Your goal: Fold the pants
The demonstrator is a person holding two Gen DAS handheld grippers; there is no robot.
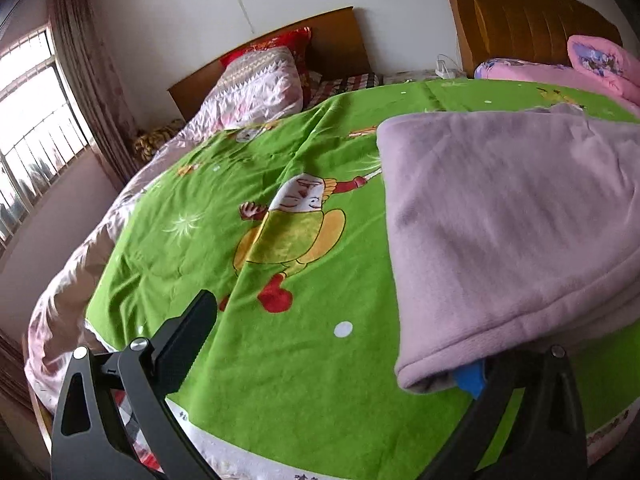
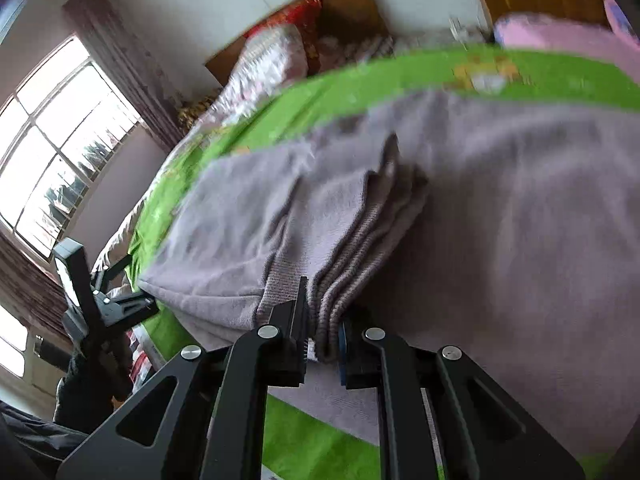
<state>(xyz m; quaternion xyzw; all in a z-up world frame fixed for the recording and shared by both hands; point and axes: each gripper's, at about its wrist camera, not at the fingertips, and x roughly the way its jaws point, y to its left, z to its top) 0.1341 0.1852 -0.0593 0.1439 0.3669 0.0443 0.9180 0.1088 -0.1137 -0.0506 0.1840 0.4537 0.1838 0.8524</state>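
Note:
The lilac fleece pants (image 1: 512, 216) lie folded in layers on the green cartoon blanket (image 1: 248, 152), at the right of the left wrist view. My left gripper (image 1: 328, 360) stands open and wide at the pants' near left corner. Its left finger (image 1: 188, 344) is over bare blanket, and its blue-padded right finger (image 1: 470, 378) is tucked under the fabric edge. In the right wrist view my right gripper (image 2: 324, 334) is shut on the bunched ribbed edges of the pants (image 2: 360, 240). The left gripper (image 2: 100, 300) shows there at the pants' far left corner.
The blanket covers a bed with a wooden headboard (image 1: 336, 40), a pale patterned quilt (image 1: 256, 88) and a red pillow (image 1: 280, 42) at the far end. Pink rolled bedding (image 1: 600, 64) lies at the back right. A window (image 1: 32, 128) with a curtain is on the left.

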